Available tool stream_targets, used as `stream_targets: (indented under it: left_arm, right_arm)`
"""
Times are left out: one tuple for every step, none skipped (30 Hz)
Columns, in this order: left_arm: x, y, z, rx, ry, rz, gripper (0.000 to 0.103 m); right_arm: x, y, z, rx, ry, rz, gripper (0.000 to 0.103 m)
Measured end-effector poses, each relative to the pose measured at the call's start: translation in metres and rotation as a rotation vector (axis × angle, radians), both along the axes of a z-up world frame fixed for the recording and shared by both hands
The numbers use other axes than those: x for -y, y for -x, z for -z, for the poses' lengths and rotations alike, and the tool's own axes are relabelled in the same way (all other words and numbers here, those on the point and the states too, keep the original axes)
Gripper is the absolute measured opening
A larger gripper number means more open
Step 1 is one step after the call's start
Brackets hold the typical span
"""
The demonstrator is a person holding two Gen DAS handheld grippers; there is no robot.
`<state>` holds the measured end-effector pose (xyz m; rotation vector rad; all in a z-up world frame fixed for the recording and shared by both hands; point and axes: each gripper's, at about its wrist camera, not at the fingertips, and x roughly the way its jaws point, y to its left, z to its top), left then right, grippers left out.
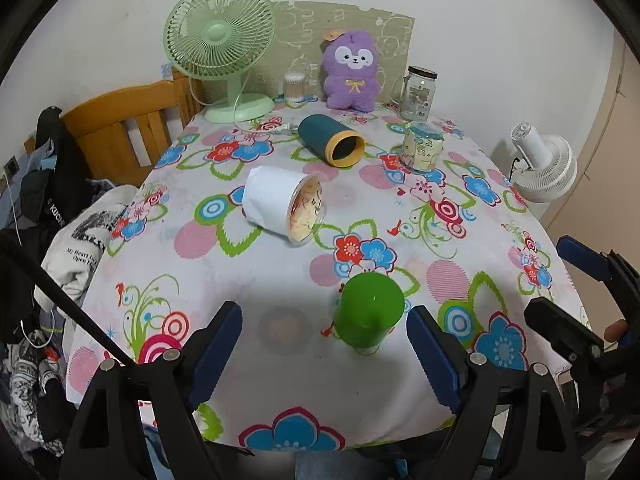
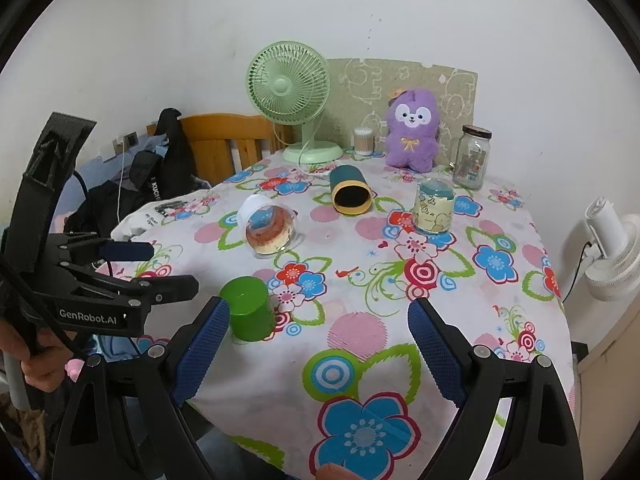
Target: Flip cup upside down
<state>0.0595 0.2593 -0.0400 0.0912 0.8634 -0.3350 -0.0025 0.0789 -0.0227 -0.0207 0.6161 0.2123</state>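
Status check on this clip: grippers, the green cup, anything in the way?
Left gripper open, empty. Right gripper open, empty. Green cup stands upside down on the floral tablecloth, between the left gripper's fingers, untouched. Nothing blocking.

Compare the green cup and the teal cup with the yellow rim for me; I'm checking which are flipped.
The green cup stands upside down, closed base up; the teal cup lies on its side, dark mouth showing. Green sits nearest the camera, teal farther back. Both rest on the floral tablecloth, untouched.
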Motion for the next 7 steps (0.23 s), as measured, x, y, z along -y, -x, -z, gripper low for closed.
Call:
stream_targets:
  left_arm:
    - [-0.001, 0.0005, 0.0012, -0.002, 0.0, -0.002, 0.086]
    - [-0.002, 0.0005, 0.0028, -0.006, -0.001, -0.005, 0.086]
    - [-0.003, 0.0007, 0.0039, -0.009, 0.0, -0.008, 0.086]
    - [-0.004, 0.0009, 0.0052, -0.014, 0.004, -0.01, 0.086]
    - [-0.0045, 0.0014, 0.0062, -0.018, 0.005, -0.01, 0.086]
    - [-0.0047, 0.0015, 0.007, -0.022, 0.006, -0.01, 0.086]
    - [-0.0046, 0.0017, 0.0076, -0.024, 0.007, -0.009, 0.086]
  right_arm:
    - [-0.0005, 0.0, 0.0002, -0.002, -0.002, 0.0, 0.092]
    - [-0.0008, -0.0001, 0.0006, -0.005, -0.004, -0.001, 0.092]
    - [-0.0011, -0.0004, 0.001, -0.007, -0.006, -0.003, 0.092]
    - [-0.0014, -0.0005, 0.0014, -0.01, -0.007, -0.004, 0.092]
    - [-0.0017, -0.0007, 0.0015, -0.011, -0.008, -0.004, 0.092]
    - [-0.0018, -0.0004, 0.0013, -0.011, -0.007, -0.006, 0.092]
    - [-0.0018, -0.0004, 0.0013, -0.012, -0.007, -0.006, 0.092]
